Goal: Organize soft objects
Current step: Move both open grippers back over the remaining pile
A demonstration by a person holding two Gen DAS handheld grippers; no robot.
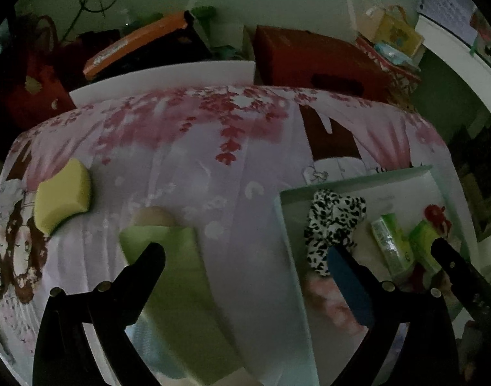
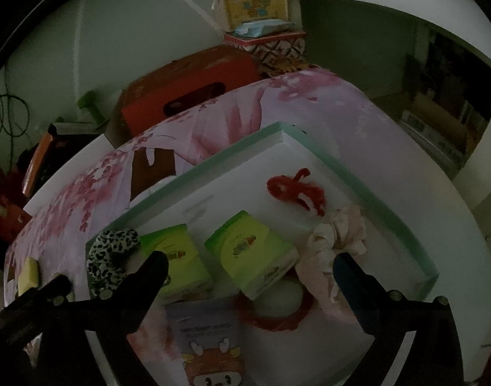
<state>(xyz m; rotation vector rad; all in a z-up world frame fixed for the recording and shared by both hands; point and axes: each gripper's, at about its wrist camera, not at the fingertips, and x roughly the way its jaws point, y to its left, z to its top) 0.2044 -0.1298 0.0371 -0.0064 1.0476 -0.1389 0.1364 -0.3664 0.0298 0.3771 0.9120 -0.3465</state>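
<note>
Both jaws gape wide and empty: left gripper (image 1: pixel 245 254) should straddle the green cloth (image 1: pixel 177 257), then carry it right into the tray (image 1: pixel 358 178)

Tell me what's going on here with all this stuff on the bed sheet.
A person is sorting soft things into a shallow white tray on a floral sheet. Both hand-held grippers stand open and empty. The right hand-held gripper hovers over the tray, which holds two green tissue packs, a leopard-print scrunchie, a pink scrunchie and red yarn. The left hand-held gripper sits over a green cloth; a yellow sponge lies outside the tray.
</note>
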